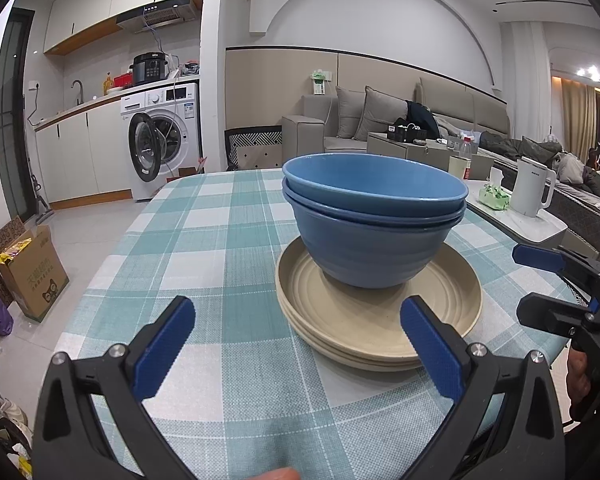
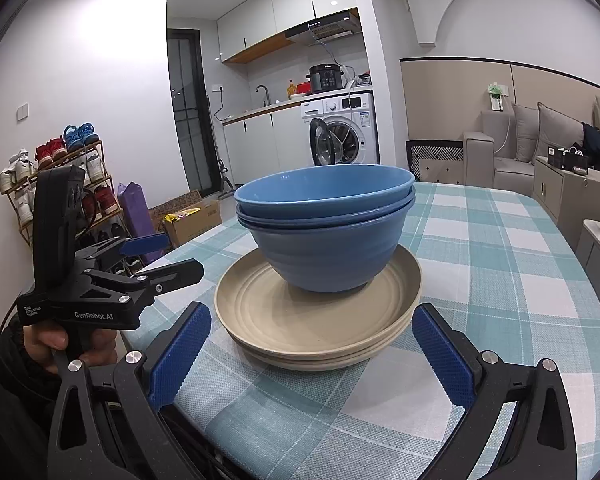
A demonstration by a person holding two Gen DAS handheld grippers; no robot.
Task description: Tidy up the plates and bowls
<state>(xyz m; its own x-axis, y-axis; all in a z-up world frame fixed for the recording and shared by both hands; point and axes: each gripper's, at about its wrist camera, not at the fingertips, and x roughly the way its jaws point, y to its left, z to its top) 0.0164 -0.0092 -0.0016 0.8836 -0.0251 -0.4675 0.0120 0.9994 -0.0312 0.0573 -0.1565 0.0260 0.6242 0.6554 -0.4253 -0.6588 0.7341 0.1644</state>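
A stack of blue bowls [image 1: 374,224] [image 2: 326,228] stands nested on a stack of beige plates [image 1: 352,320] [image 2: 300,320], on a table with a teal checked cloth [image 1: 204,240] [image 2: 500,264]. My left gripper [image 1: 296,336] is open and empty, just short of the plates' near rim. It also shows at the left of the right wrist view [image 2: 176,256]. My right gripper [image 2: 312,352] is open and empty, its blue pads either side of the plates' near edge. It also shows at the right of the left wrist view [image 1: 536,280].
The table edge drops off on the left [image 1: 112,256] to the floor, where a cardboard box [image 1: 32,276] stands. A white side table with a kettle [image 1: 534,192] lies beyond the right edge. A shoe rack [image 2: 60,184] stands by the wall.
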